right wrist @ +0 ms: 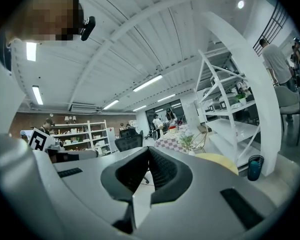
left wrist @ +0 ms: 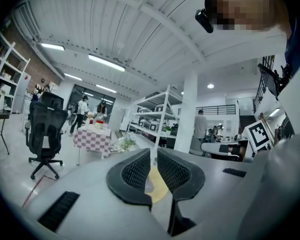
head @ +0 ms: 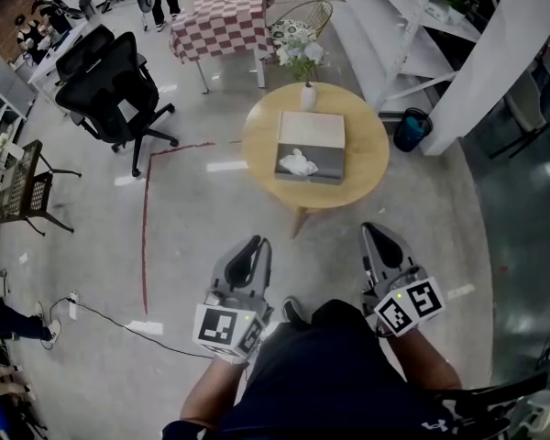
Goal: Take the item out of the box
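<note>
An open grey box (head: 310, 147) lies on a round wooden table (head: 367, 159) ahead of me, its lid folded back toward the far side. A crumpled white item (head: 299, 163) rests inside it. Both grippers are held low near the person's body, well short of the table. My left gripper (head: 255, 242) (left wrist: 154, 156) has its jaws drawn together to a thin slit, holding nothing. My right gripper (head: 372, 228) (right wrist: 149, 151) has its tips touching and is also empty. The table (left wrist: 157, 188) shows as a yellow patch between the left jaws.
A white vase of flowers (head: 307, 92) stands at the table's far edge. A black office chair (head: 110, 85) is at the left, a checkered table (head: 222, 18) behind, white shelving (head: 399, 26) and a teal bin (head: 410, 128) at the right. Red tape (head: 147, 218) marks the floor.
</note>
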`<state>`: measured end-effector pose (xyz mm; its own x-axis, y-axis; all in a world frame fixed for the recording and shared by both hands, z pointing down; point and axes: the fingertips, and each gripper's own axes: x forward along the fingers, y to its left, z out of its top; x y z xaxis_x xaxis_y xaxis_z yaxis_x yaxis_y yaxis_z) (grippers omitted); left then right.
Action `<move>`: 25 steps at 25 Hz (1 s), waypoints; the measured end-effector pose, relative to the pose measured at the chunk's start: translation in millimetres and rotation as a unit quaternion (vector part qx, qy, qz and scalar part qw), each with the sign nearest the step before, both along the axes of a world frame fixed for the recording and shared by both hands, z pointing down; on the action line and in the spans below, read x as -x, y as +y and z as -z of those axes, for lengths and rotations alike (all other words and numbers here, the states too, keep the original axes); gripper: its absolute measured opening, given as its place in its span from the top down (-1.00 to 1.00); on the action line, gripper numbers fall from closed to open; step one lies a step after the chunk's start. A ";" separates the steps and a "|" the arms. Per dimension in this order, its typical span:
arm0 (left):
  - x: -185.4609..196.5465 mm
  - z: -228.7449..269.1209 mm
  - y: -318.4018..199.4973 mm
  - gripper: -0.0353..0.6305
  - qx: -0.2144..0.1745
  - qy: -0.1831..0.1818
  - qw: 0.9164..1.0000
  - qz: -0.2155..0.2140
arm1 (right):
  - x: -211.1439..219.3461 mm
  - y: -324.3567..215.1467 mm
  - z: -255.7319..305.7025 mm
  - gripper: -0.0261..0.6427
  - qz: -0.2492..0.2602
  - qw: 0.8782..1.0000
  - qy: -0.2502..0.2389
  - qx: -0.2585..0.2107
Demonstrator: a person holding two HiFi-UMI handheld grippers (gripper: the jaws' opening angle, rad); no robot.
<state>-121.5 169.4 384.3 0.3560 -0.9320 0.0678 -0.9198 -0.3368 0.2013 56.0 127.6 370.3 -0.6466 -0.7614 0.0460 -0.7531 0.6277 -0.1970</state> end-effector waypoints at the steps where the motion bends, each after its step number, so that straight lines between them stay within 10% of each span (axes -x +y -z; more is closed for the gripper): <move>1: 2.1 0.6 -3.9 0.72 0.002 0.001 1.000 0.001 | 2.3 -3.3 0.2 0.89 0.002 1.000 0.001 0.002; 25: 18.2 -6.6 -175.1 0.72 0.008 -0.023 0.999 0.047 | 39.4 -187.5 -21.6 0.89 0.070 0.997 -0.012 0.025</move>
